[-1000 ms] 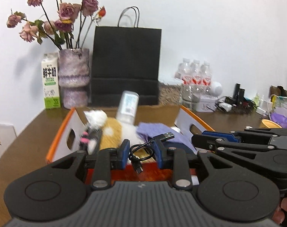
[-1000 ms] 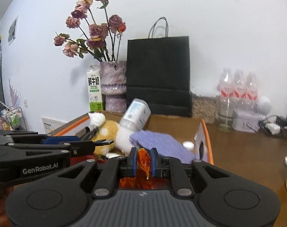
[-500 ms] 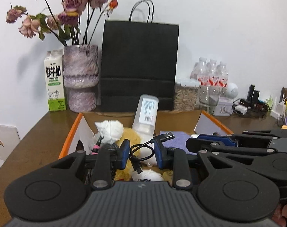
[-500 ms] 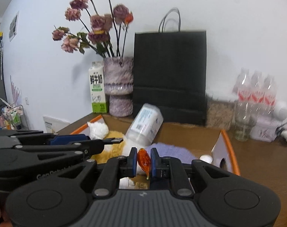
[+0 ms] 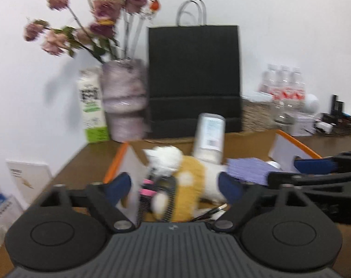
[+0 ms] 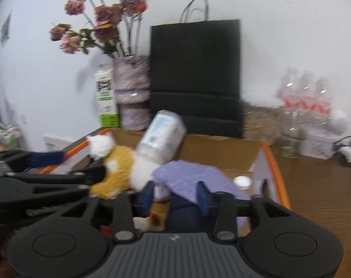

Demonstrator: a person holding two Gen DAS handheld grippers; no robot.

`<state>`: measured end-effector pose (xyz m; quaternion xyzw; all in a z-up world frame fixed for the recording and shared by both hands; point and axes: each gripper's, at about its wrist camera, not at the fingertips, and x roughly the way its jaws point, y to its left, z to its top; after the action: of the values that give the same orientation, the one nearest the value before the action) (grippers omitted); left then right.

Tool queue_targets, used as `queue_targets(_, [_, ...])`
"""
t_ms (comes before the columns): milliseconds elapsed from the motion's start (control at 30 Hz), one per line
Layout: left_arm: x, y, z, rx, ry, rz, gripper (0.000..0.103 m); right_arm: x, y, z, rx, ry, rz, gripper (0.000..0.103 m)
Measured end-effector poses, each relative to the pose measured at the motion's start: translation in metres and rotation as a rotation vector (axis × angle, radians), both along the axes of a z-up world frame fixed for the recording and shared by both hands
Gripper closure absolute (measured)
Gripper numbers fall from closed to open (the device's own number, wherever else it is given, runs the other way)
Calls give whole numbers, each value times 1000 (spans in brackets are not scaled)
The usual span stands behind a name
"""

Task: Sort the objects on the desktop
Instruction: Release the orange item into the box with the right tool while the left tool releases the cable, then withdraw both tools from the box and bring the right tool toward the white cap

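Note:
An orange-edged cardboard box (image 5: 295, 141) (image 6: 273, 162) holds a yellow and white plush toy (image 5: 189, 180) (image 6: 119, 171), a white bottle (image 5: 210, 139) (image 6: 162, 136), a purple cloth (image 5: 247, 169) (image 6: 194, 178) and a pink and black brush (image 5: 147, 192). My left gripper (image 5: 175, 186) is open and empty over the box's near left part. My right gripper (image 6: 176, 193) is open and empty over the near part of the box. A small orange packet (image 6: 155, 217) lies in the box below it. The black cable is not visible. Both views are blurred.
Behind the box stand a black paper bag (image 5: 194, 78) (image 6: 195, 76), a vase of dried roses (image 5: 124, 97) (image 6: 131, 92) and a milk carton (image 5: 92, 106) (image 6: 106, 97). Water bottles (image 5: 284, 88) (image 6: 307, 102) and clutter sit at the back right of the brown table (image 6: 318, 185).
Both grippers have opened. The left one has let go of the black cable and the right one has let go of the orange packet, which now lies in the box.

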<state>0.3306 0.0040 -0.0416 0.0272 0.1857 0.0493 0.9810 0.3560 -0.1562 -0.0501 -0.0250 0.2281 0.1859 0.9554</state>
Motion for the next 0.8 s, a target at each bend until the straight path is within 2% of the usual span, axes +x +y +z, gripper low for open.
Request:
queue_targets(33, [-1,3,1,-9,-8,17,2,0,-3,1,-2,-3,-24,33])
queue_targets(67, [-3,7,2,-23,-22,34,0,2,-6,2,-1,-4,-46,26])
queue_targets(100, [-5,10,3,-36,-27,38,0,2,-10,3,3,-5,-67,8])
queue_targets(133, [-5,12,4,-45,-23,37,0,2,-14,4,12,-4,-71,0])
queue_targets(200, [-7,14,5,-49,-20,39,0,0,-20,6,35,-3,-64,0])
queue_targets(800, [-34,5,6,-43,-21,30,0,-37,-20,14,11,-44,-68,0])
